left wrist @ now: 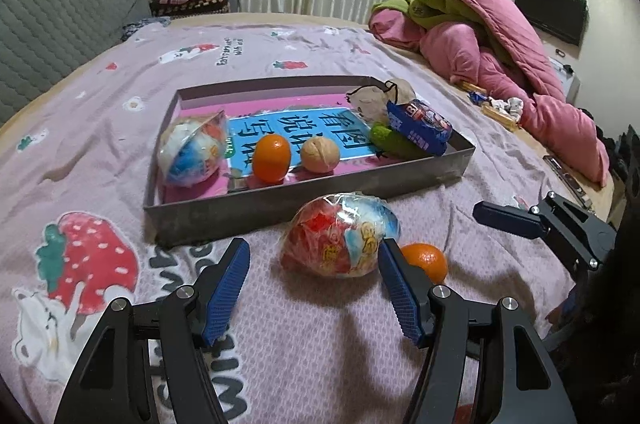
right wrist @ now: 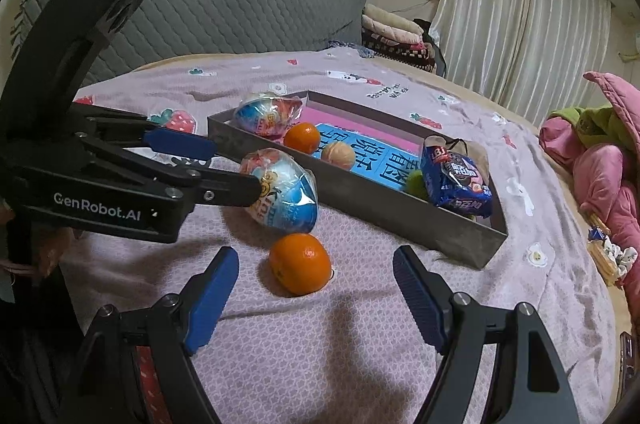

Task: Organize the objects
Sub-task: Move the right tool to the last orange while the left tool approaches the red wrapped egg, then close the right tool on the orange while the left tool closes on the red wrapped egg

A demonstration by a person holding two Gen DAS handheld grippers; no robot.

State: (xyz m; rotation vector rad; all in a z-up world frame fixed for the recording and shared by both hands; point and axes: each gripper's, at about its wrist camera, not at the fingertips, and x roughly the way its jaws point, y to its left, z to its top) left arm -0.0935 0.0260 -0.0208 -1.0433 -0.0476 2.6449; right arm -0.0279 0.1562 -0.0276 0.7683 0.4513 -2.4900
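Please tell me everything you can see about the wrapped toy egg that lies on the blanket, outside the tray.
The toy egg is large and egg-shaped, sealed in crinkly clear plastic with red, blue, white and yellow cartoon print. It lies on its side on the pink blanket, just in front of the tray wall. An orange sits close beside it. The left gripper is open, its fingers flanking the egg without closing on it.

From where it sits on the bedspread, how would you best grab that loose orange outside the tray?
Grip the orange across its round middle, coming from the near side with the right gripper, whose open jaws already point at it. It is a smooth ball, so any width fits; the wrapped egg crowds its far side only.
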